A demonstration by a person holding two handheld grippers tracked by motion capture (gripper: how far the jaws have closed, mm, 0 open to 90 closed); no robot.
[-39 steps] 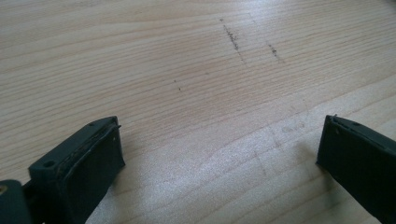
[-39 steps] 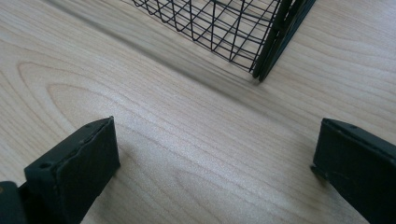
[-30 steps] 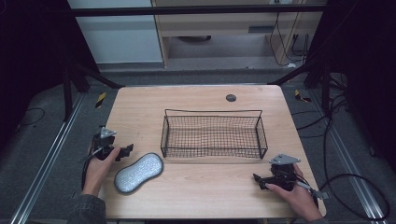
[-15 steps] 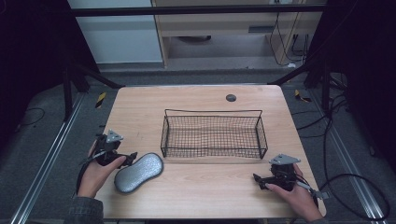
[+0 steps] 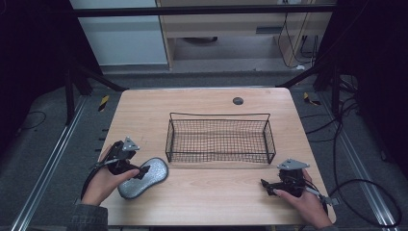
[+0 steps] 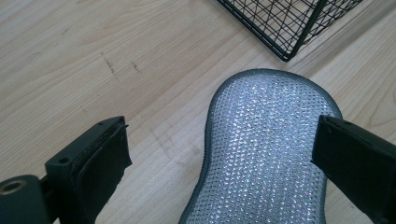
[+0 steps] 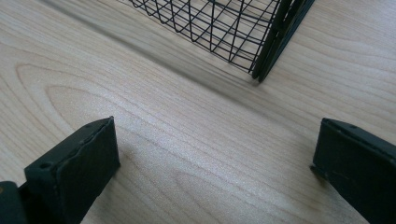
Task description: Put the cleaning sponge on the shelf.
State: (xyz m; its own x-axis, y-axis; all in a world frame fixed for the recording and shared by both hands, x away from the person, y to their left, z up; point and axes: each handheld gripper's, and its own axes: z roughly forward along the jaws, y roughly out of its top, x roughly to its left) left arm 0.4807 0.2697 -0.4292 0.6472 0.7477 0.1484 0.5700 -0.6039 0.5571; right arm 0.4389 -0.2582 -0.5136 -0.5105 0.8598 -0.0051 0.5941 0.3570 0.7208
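A grey sparkly sponge lies flat on the wooden table, left of the black wire basket. My left gripper hovers over its near end. In the left gripper view the sponge sits below and between the jaws of the left gripper. They have just been opening, and neither pad presses on it. The basket's corner shows beyond. My right gripper rests at the front right. In its own view the right gripper is open over bare wood near a basket corner.
The basket holds nothing. A small black round disc sits near the table's far edge. Dark frame posts and cables run beside the table on both sides.
My left gripper has moved right and toward the near edge, from beside the sponge to over its near end. The sponge, the basket and the right gripper have stayed put.
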